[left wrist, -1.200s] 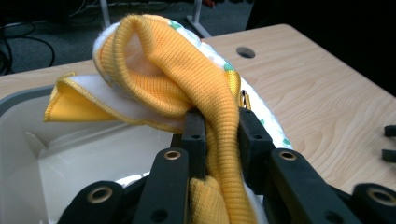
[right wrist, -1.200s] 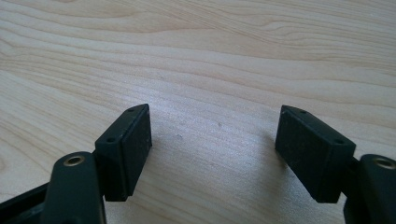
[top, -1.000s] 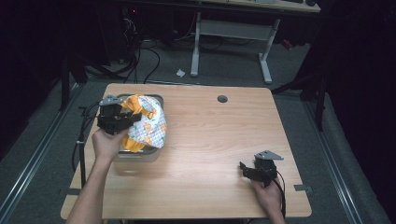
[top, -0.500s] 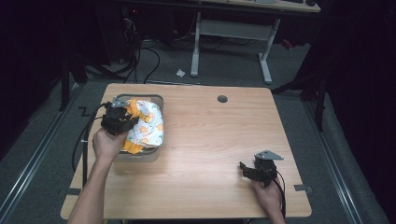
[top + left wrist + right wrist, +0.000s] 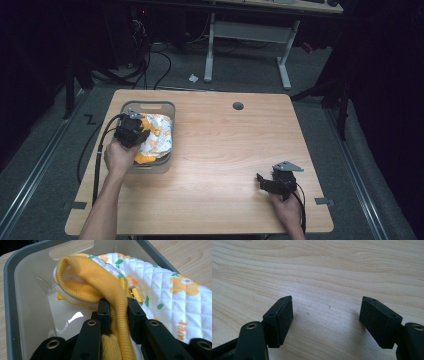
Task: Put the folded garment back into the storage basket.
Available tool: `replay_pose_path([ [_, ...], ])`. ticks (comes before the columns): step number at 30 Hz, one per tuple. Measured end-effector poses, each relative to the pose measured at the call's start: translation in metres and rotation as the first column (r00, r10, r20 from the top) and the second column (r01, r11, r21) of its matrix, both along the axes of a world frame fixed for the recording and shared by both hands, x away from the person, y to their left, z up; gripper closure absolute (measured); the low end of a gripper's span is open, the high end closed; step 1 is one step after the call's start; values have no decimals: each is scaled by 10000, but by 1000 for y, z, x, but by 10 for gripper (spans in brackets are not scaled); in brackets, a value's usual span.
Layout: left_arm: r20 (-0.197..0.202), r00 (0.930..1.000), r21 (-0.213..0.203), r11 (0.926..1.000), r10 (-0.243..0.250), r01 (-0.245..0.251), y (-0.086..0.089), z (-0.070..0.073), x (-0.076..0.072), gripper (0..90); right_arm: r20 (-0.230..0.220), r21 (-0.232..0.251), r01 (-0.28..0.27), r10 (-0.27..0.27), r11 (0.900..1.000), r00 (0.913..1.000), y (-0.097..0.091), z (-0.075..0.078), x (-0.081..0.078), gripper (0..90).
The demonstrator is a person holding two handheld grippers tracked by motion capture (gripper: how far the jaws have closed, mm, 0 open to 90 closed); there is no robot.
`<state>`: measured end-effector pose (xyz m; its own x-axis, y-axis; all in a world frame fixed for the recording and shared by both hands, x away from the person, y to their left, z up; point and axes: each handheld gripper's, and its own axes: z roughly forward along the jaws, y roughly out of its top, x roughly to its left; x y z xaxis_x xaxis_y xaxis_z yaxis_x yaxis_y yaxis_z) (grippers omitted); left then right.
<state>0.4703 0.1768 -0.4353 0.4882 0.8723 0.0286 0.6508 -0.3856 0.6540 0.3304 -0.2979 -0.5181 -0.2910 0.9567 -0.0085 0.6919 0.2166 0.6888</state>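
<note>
A white quilted garment (image 5: 157, 132) (image 5: 170, 292) with orange flowers and a yellow ribbed edge (image 5: 100, 287) lies bunched in a grey plastic bin (image 5: 150, 106) (image 5: 27, 290) at the table's left. My left gripper (image 5: 131, 131) (image 5: 117, 312) reaches into the bin and is shut on the yellow ribbed edge, which runs up between its two pads. My right gripper (image 5: 265, 183) (image 5: 327, 320) rests near the table's front right corner, open, with bare wood between its jaws.
The wooden table (image 5: 235, 150) has a round cable hole (image 5: 238, 106) near its far edge. A black cable (image 5: 97, 155) trails from the left gripper off the table's left side. Desk legs (image 5: 285, 60) stand on the floor beyond.
My left gripper has sunk with the garment, which now lies lower and more gathered inside the bin. The right gripper has not moved.
</note>
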Motion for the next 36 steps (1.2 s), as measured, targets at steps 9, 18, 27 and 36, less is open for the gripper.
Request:
replay_pose_path([
  [9,-505,9981,189,9992,362,-353,-1,-10,9,748,-1,0,1,-1,10000,10000,0,0,0,273],
  [18,-955,9888,646,9919,1149,-1091,-1,-16,14,619,3,-8,-6,6,10000,10000,0,0,0,272],
  [27,-228,9849,246,9850,1716,-1710,6,0,6,419,-2,-4,2,-2,10000,10000,0,0,0,273],
  [36,58,9930,-372,9923,1181,-1178,0,13,-7,402,4,-11,-4,4,10000,10000,0,0,0,272],
])
